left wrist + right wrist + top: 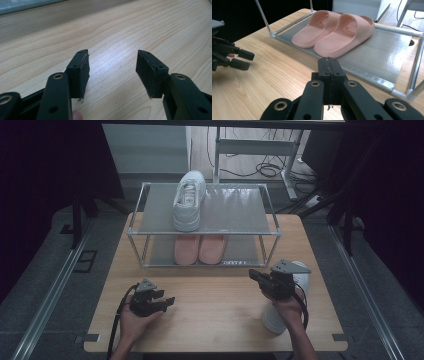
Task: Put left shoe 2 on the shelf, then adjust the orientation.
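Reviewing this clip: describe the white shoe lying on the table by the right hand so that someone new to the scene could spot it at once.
Start at the wooden table and go to its right front part, in front of the metal shoe rack. The white sneaker lies there on the tabletop, partly under the right hand. Its twin is on the rack's top shelf, the pink slippers on the lower shelf.

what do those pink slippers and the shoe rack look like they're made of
Pink slippers: probably moulded foam or rubber, matte, smooth and seamless. Shoe rack: thin silvery tubes, likely metal, with light corner joints, maybe plastic; its shelves look like grey sheet with a slight sheen.
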